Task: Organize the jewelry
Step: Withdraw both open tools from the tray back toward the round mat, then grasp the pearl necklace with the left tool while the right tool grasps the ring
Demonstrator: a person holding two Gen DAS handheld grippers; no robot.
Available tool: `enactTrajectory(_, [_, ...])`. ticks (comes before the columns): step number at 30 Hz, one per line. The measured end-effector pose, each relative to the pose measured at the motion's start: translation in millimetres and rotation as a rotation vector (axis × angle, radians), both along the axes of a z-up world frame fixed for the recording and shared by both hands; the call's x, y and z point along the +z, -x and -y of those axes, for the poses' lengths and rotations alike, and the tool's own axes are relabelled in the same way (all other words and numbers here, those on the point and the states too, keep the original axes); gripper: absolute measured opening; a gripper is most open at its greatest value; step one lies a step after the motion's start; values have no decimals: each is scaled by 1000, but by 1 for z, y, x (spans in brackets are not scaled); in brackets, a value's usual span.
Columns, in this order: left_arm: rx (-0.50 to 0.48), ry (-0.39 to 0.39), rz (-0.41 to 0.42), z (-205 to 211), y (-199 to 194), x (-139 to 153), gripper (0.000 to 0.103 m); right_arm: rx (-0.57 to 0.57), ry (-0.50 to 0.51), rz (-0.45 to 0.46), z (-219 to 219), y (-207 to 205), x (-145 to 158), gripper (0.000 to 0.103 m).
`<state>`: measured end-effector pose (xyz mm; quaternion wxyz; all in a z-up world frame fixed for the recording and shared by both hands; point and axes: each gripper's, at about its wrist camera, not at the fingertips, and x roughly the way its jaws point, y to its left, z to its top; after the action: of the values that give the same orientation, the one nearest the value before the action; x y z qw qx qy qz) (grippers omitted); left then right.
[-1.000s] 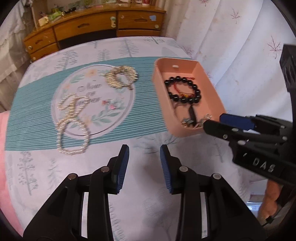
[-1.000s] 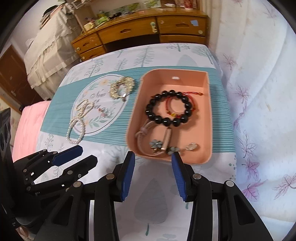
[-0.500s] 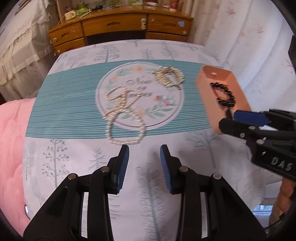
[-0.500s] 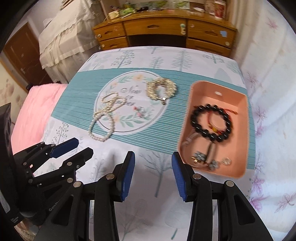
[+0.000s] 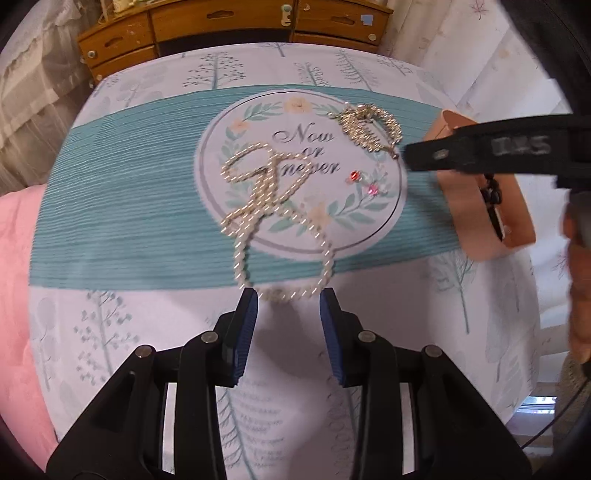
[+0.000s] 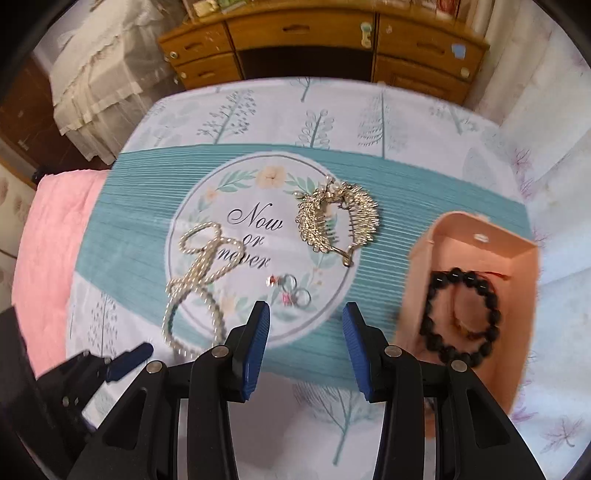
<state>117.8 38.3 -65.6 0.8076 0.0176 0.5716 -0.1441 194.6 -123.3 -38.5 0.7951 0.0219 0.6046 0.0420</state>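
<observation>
**Tongs poised over scattered jewelry**

Covering the surface [image 6: 369, 110] is a tree-print cloth with a teal striped mat [image 6: 140, 206]; a wooden dresser [image 6: 314, 33] stands behind. Left tongs [image 5: 289, 300] gape open right at the near loop of the pearl necklace [image 5: 266, 192]. Right tongs [image 6: 306, 314] hang open, empty, just short of two rings [image 6: 291, 290]. Beyond lies a gold hair clip [image 6: 338, 218]. At right, a pink tray [image 6: 480, 229] holds a black bead bracelet [image 6: 460, 317].

Printed in script on the round white medallion [image 6: 258, 236] of the teal mat [image 6: 129, 229]: "Now or never". Blurred white letters on the right gripper [image 5: 517, 147] body, seemingly "DAS".
</observation>
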Motion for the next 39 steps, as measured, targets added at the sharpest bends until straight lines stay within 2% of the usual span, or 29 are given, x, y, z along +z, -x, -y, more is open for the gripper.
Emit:
enactTrajectory(6, [-18,19,-38,24,-17,-12,32,25,-18,-80,-12,-24,-38,42])
enactTrajectory(12, [4,32,-53,40,-29,-22,31,23,-6,-82,-10,-28,-46,41])
enactTrajectory(13, [11,23,-33,42,-30,-21,31,21,-8,-79,-8,-29,-45,41])
enactTrajectory(14, [13,1,-22,45,-31,-21,28,18,-11,-79,-6,-29,-45,41])
enactTrajectory(16, [19,-40,0,48,-31,-21,16,12,-21,-80,-1,-29,-45,41])
enactTrajectory(17, [29,-48,2,46,-31,-21,6,12,-24,-81,1,-29,-46,41])
enactTrajectory(18, [47,-27,-3,41,-33,-21,5,12,-32,-87,2,-29,-47,41])
enactTrajectory(20, [86,23,-29,27,-34,-22,5,12,-54,-96,4,-28,-49,41])
enactTrajectory(24, [164,46,-52,2,-35,-22,5,33,-64,-92,-2,-24,-50,39])
enactTrajectory(26, [190,64,-60,-9,-34,-21,5,52,-66,-87,-7,-23,-48,33])
enactTrajectory(34, [214,99,-58,-34,-25,-15,5,75,-15,-102,-23,-21,-54,24])
enactTrajectory(39, [211,112,-64,-34,-25,-15,5,79,21,-101,-28,-24,-59,19])
